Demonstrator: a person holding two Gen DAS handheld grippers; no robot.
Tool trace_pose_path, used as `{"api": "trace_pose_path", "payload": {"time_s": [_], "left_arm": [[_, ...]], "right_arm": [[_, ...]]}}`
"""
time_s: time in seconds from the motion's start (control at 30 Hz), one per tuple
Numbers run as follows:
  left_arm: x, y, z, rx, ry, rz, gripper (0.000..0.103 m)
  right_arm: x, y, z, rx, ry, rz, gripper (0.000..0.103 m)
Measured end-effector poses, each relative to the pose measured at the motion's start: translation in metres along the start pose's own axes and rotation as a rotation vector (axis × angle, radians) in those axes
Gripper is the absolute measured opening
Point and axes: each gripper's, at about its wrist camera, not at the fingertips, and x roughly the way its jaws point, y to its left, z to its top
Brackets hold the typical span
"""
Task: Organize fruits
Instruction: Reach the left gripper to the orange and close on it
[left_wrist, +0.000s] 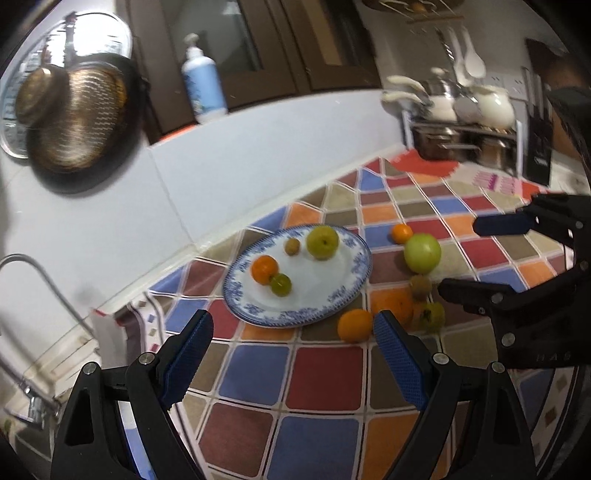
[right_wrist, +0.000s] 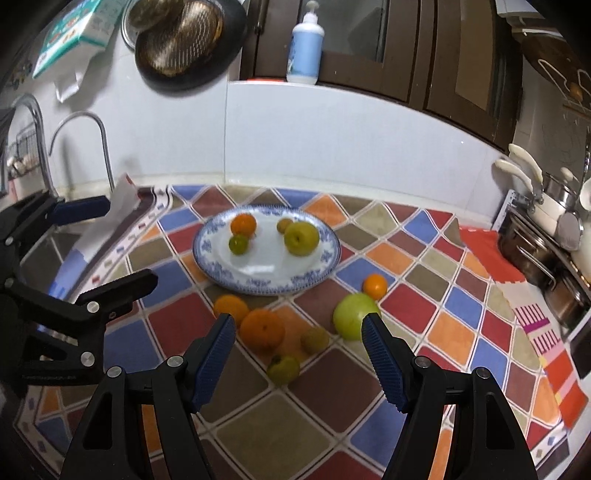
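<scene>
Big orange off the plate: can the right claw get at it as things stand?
Probably yes. The right claw is open and empty, with the big orange just ahead between its fingers. A smaller orange touches it on the plate side and may get bumped.

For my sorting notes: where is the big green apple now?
In the right wrist view the big green apple lies on the checked cloth, off the plate, beside a small orange.
</scene>
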Motion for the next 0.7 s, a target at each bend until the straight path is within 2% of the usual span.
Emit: {"api": "trace_pose_path", "payload": {"time_s": [0.27, 0.33, 0.7], "left_arm": [[0.036, -0.006, -0.014, 0.104, 0.061, -0.104, 0.085], [0.046, -0.007, -0.016, 0.122, 0.076, -0.128, 0.082], [0.082, -0.013, -0.018, 0.176, 0.121, -0.232, 0.069]], "right_arm": [[0.022, 0.007, -0.012, 0.008, 0.075, -0.022, 0.071], [0.029, 0.009, -0.016, 0.012, 0.098, -0.020, 0.070], [0.054, 0.008, -0.026, 0.047, 0.181, -0.016, 0.058]]}}
